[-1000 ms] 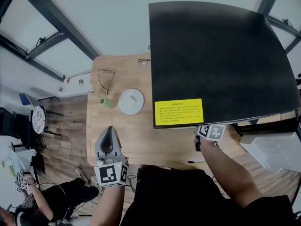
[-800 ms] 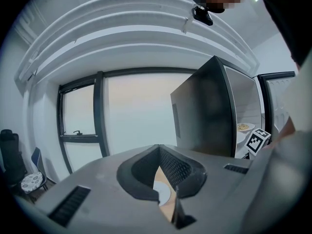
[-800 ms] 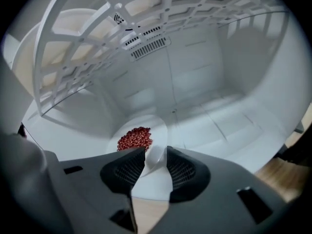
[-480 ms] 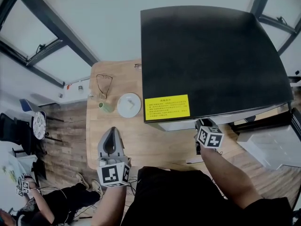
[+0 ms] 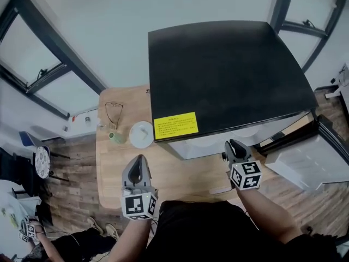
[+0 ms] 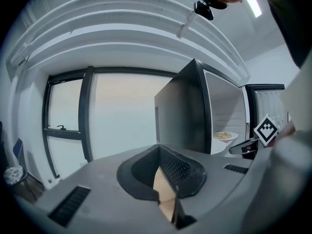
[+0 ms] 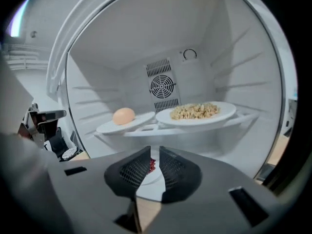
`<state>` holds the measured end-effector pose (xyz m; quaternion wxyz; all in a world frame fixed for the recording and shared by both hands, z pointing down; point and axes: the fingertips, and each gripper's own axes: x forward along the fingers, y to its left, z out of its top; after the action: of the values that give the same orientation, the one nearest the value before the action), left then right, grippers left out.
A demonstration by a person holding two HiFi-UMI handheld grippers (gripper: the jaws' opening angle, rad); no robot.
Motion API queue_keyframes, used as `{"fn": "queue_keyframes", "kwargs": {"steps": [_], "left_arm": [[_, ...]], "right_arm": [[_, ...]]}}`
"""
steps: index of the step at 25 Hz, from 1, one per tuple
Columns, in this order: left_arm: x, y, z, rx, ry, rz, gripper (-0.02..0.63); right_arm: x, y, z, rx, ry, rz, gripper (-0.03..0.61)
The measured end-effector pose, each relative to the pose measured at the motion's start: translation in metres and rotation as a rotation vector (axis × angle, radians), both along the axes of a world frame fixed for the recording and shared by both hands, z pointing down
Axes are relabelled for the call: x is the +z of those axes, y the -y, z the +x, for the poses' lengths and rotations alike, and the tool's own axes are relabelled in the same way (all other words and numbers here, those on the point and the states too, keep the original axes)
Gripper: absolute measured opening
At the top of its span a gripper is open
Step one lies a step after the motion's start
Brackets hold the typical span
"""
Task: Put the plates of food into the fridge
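Egg plate (image 7: 124, 123), grain plate (image 7: 197, 114) on fridge shelf (image 7: 165, 129), right gripper (image 7: 155, 152) just closing, narrowly apart, empty, left gripper (image 6: 159, 150) closed, empty

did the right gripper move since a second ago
Yes. The right gripper has drawn back from the front edge of the fridge toward the person, now clear of it. Its jaws have just been closing, with nothing gripped between them.

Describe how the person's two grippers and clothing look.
Both the left gripper and right gripper are grey, with dark mesh-textured pads and a white cube of black square markers. The person wears black clothing. The right's jaws have just been closing, empty.
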<state>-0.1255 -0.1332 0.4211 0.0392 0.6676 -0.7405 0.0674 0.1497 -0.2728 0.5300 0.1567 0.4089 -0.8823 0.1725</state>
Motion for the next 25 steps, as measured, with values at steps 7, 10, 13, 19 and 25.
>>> {"fn": "queue_keyframes", "kwargs": {"steps": [7,10,13,19,25], "left_arm": [[0.015,0.003,0.028,0.066,-0.029,-0.026,0.003],[0.015,0.004,0.038,0.091,-0.025,-0.026,0.003],[0.013,0.006,0.044,0.113,-0.018,-0.018,0.003],[0.003,0.008,0.049,0.147,-0.005,0.006,0.003],[0.000,0.005,0.046,0.138,-0.003,0.008,0.003]], "right_arm": [[-0.066,-0.015,0.018,-0.058,0.039,0.114,0.033],[-0.081,-0.024,0.026,-0.069,0.025,0.139,0.021],[-0.087,-0.025,0.035,-0.047,0.029,0.152,0.021],[-0.089,-0.021,0.037,-0.035,0.013,0.167,0.021],[-0.094,-0.020,0.032,-0.037,0.019,0.181,0.021]]}}
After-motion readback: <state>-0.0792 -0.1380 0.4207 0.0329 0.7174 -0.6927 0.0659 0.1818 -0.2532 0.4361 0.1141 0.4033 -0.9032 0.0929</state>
